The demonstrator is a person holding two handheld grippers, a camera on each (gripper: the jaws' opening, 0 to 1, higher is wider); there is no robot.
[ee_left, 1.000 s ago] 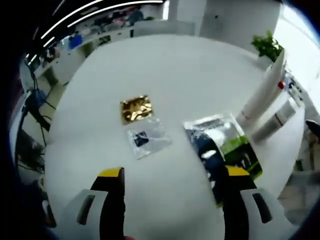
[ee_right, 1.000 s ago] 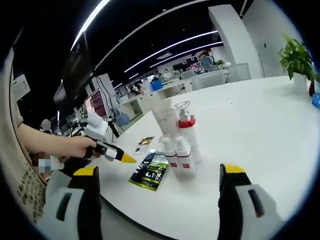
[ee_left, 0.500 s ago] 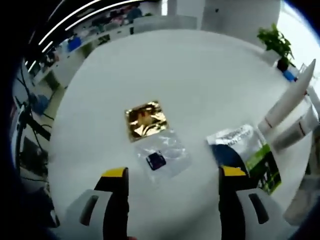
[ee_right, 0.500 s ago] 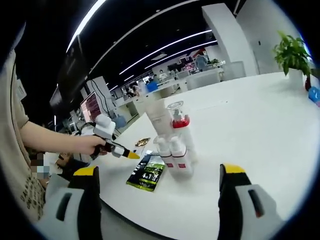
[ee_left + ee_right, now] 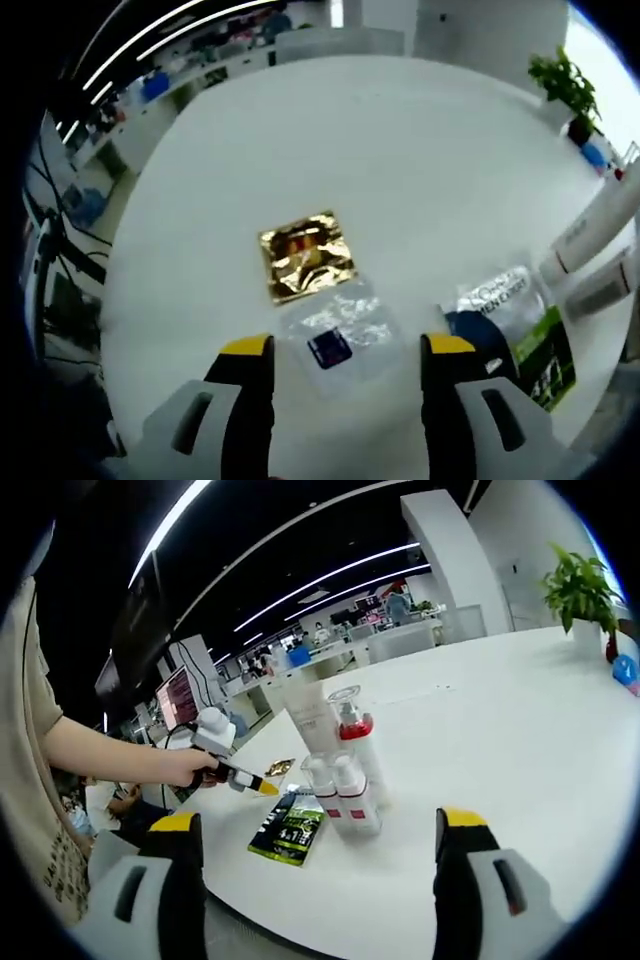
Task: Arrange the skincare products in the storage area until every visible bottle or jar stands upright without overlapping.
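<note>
1. The clear sachet [image 5: 342, 335], with a dark blue square inside, lies flat on the white table [image 5: 400, 160], straight ahead of the left gripper [image 5: 345, 352] and centred in the gap between its two yellow-tipped jaws.
2. Its long axis runs roughly across that gap, tilted slightly, so the jaws bracket its short ends.
3. Just beyond it, touching or nearly touching its far corner, lies the gold foil sachet [image 5: 307, 255], also flat.
4. To the right lies the green and black packet [image 5: 520, 330], near the sachet but apart from it.
5. The left gripper's jaws stand wide apart and hold nothing.
6. The right gripper [image 5: 318, 850] is likewise spread and empty, facing the upright bottles [image 5: 342, 780], which stand close together.
7. The left gripper is plainly nearer the clear sachet, so in my judgement the next pick falls to it.
</note>
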